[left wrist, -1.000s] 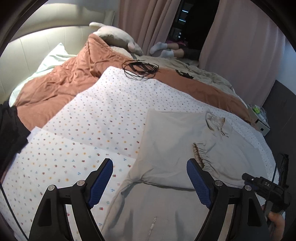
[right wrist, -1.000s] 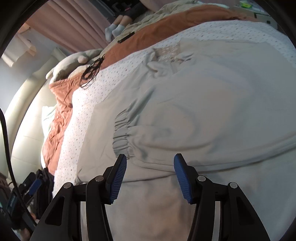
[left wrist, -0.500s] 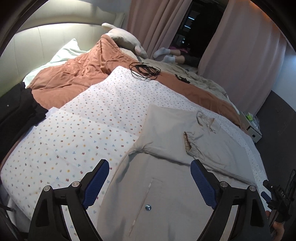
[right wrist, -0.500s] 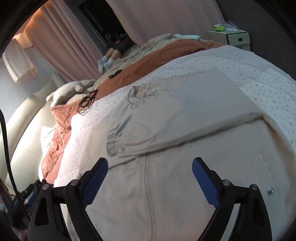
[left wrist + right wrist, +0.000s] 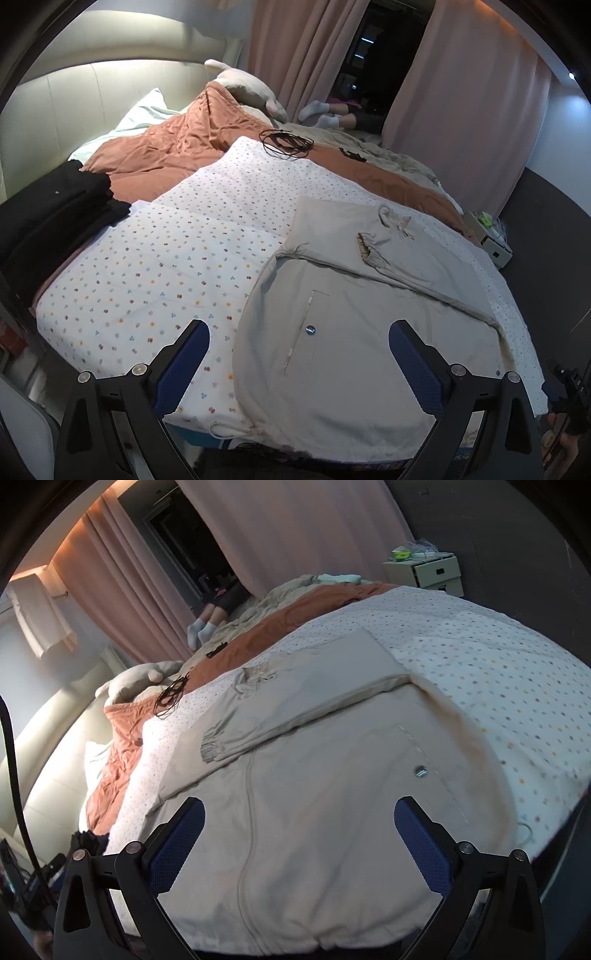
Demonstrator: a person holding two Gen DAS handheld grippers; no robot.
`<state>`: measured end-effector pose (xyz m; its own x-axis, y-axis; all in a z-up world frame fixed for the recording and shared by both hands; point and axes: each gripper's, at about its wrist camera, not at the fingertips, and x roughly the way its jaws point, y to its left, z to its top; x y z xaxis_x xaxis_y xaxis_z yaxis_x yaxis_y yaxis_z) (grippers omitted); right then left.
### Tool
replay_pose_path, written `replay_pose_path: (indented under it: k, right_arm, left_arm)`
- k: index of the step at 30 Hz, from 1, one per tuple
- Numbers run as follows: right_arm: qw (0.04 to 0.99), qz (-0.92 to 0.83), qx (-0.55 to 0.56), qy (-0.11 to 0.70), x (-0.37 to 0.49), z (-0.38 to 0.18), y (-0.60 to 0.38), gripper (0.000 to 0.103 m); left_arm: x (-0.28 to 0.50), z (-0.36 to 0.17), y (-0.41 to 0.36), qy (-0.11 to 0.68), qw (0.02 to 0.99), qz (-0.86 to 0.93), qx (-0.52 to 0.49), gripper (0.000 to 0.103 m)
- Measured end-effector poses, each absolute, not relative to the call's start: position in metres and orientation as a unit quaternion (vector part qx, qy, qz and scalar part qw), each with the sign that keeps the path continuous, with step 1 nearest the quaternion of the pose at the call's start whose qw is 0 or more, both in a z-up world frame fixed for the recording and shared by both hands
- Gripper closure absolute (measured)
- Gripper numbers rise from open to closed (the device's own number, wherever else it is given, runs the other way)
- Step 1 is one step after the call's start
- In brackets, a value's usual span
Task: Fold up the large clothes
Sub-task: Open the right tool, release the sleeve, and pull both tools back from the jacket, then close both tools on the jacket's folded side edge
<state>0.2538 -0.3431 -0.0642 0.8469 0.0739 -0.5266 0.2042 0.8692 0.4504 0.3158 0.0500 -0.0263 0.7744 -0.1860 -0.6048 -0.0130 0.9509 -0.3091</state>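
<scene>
A large beige jacket (image 5: 369, 314) (image 5: 332, 775) lies flat on the spotted sheet (image 5: 166, 266), hem toward me. One sleeve is folded across its chest, ending in an elastic cuff (image 5: 365, 247) (image 5: 210, 747). A metal snap (image 5: 309, 329) (image 5: 420, 771) shows on the front. My left gripper (image 5: 299, 343) hovers over the jacket's lower left part, its jaws opening with nothing between them. Over the lower front, my right gripper (image 5: 299, 812) is also opening and holds nothing.
Folded black clothes (image 5: 48, 206) sit at the bed's left edge. A rust duvet (image 5: 166, 147), a coil of black cable (image 5: 286, 142) and a plush toy (image 5: 243, 85) lie farther back. A person's socked feet (image 5: 317, 110) rest by the curtains. A nightstand (image 5: 424, 572) stands at the far right.
Both grippers have drawn back toward the foot of the bed, so the whole jacket shows. Both jaws have widened, the right one by far the most.
</scene>
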Motion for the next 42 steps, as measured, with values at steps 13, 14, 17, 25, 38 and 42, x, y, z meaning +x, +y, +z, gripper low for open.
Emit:
replay_pose_path:
  k: [13, 14, 17, 25, 38, 42]
  right_arm:
    - [0.935, -0.032, 0.25, 0.251, 0.137, -0.08, -0.378, 0.0]
    - [0.934, -0.029, 0.253, 0.249, 0.13, -0.082, -0.381, 0.001]
    - [0.933, -0.025, 0.264, 0.244, 0.109, -0.092, -0.392, 0.001]
    - [0.92, -0.034, 0.307, 0.241, 0.082, -0.127, -0.425, 0.019]
    - [0.895, -0.026, 0.378, 0.236, 0.117, -0.172, -0.47, 0.034]
    - [0.882, -0.023, 0.397, 0.252, 0.147, -0.185, -0.479, 0.034]
  left_arm:
    - [0.222, -0.045, 0.083, 0.347, 0.919, -0.047, -0.18, 0.006]
    - [0.217, -0.046, 0.085, 0.347, 0.919, -0.045, -0.182, 0.007]
    - [0.208, -0.052, 0.092, 0.353, 0.916, -0.043, -0.186, 0.015]
    - [0.208, -0.082, 0.109, 0.37, 0.903, -0.046, -0.213, 0.038]
    - [0.274, -0.125, 0.108, 0.404, 0.878, -0.072, -0.247, 0.056]
    - [0.305, -0.141, 0.102, 0.423, 0.868, -0.072, -0.25, 0.057]
